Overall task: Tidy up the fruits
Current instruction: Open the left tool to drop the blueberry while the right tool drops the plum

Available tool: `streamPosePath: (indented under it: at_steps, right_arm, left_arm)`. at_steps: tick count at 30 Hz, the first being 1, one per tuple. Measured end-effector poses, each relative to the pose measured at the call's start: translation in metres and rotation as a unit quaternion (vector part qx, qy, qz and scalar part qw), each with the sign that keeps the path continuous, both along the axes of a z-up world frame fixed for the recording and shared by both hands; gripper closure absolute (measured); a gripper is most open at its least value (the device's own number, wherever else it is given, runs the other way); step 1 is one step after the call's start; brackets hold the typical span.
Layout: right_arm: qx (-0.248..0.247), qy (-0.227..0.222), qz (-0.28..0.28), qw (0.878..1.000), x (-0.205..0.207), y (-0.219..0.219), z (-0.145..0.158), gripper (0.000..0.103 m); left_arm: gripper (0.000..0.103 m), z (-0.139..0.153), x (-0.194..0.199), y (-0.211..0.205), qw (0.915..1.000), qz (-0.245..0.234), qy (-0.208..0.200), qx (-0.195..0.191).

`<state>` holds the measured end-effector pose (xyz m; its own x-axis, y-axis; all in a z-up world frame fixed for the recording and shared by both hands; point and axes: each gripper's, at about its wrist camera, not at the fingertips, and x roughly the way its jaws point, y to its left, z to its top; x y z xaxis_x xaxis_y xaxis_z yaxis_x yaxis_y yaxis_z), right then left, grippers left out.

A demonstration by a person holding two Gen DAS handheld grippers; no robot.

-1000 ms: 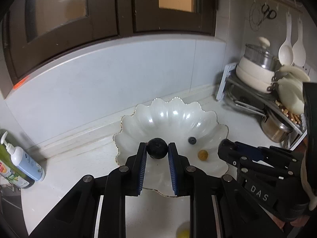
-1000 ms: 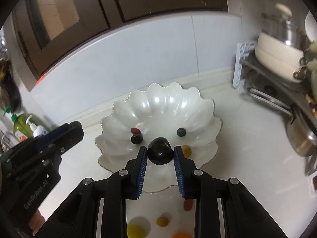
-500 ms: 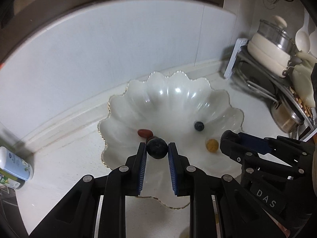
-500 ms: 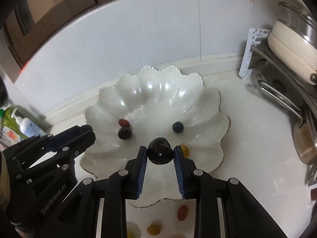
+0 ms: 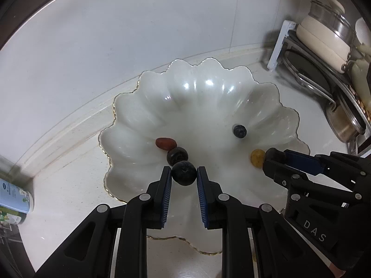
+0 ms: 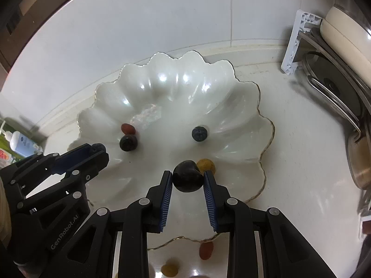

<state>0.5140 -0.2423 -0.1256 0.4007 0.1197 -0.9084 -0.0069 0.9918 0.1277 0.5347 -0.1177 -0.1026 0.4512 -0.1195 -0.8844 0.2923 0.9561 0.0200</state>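
Left wrist view: left gripper (image 5: 184, 176) clamping dark berry (image 5: 183, 172), now lower over scalloped bowl (image 5: 197, 88), nearing bowl floor. Right gripper (image 6: 188, 181) clamping dark plum (image 6: 187, 178), likewise descending; releasing both likely next.

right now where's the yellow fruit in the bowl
The yellow fruit lies inside the scalloped white bowl toward its near right side, just behind the dark fruit in the right gripper, with the blueberry farther back.
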Motion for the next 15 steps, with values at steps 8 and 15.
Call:
streamPosePath:
  at_steps: [8,15]
  right_arm:
    - [-0.002,0.01,-0.009,1.0,0.0,-0.005,-0.003,0.072]
    - [0.0,0.005,-0.011,1.0,-0.006,-0.006,0.001,0.07]
  left_arm:
    - [0.061,0.0,-0.001,0.0,1.0,0.003,0.005,0.003]
    - [0.061,0.009,-0.008,0.005,0.9999,0.01,-0.004,0.002]
